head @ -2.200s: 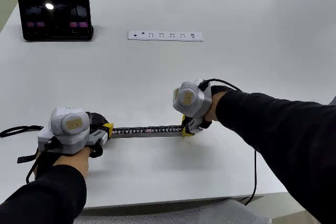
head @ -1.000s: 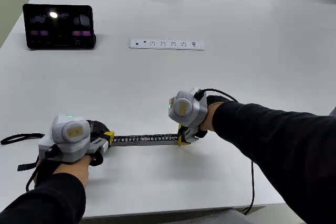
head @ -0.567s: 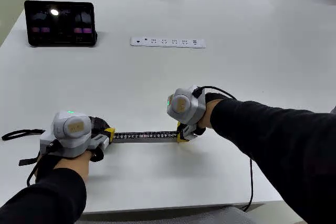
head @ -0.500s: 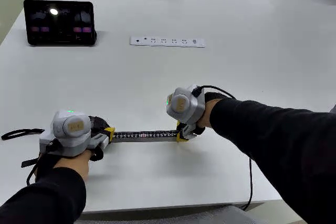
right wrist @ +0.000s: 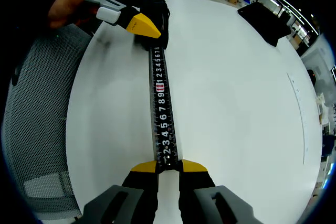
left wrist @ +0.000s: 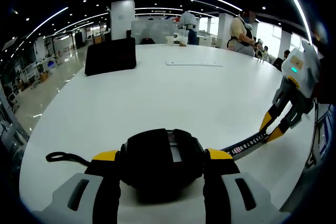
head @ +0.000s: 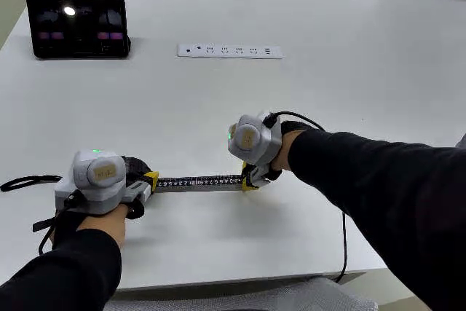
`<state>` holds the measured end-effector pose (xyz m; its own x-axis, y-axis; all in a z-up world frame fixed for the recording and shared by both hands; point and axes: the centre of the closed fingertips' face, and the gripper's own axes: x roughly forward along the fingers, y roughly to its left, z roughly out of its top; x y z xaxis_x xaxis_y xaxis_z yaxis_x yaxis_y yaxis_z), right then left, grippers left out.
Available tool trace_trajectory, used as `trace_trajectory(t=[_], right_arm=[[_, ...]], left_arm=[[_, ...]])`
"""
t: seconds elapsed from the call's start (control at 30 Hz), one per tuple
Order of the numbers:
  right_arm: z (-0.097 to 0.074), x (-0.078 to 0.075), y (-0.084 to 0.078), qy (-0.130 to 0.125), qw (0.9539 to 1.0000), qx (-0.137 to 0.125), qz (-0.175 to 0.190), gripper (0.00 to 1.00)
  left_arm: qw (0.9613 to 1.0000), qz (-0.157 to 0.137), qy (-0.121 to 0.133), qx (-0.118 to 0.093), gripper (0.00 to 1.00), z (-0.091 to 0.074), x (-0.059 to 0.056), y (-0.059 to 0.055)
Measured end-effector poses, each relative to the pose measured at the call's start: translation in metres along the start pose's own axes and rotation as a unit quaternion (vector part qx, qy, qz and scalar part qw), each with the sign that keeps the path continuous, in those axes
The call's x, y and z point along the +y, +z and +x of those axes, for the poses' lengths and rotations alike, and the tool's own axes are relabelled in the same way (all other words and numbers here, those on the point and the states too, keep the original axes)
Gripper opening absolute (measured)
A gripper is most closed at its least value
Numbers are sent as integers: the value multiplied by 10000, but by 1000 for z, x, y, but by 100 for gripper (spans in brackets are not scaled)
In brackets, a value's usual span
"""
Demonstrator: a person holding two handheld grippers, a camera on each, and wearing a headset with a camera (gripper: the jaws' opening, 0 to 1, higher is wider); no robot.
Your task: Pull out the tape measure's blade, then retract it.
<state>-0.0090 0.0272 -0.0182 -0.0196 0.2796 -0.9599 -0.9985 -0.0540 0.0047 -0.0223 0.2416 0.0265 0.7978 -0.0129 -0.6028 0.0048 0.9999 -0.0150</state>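
The black tape measure (head: pixel 135 167) sits on the white surface (head: pixel 328 63) clamped in the left tool (left wrist: pixel 161 156), its numbered blade (right wrist: pixel 161 108) drawn out flat, tip pinched by the right tool (right wrist: pixel 168 167).

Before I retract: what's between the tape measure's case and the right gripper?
The pulled-out blade on bare white table, from case to right gripper; clearest in right gripper view.

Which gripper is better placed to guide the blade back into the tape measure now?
Right, probably. The right gripper is shut on the blade at its free end and can travel toward the case, while the left gripper clamps the case, anchoring it.
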Motion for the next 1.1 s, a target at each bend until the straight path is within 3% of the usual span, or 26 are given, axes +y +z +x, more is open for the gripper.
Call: trace_trajectory(t=[1.1], right_arm=[[3, 1, 13, -9, 9999, -70, 83, 11]], left_arm=[[10000, -2, -62, -5, 58, -1, 0, 1]])
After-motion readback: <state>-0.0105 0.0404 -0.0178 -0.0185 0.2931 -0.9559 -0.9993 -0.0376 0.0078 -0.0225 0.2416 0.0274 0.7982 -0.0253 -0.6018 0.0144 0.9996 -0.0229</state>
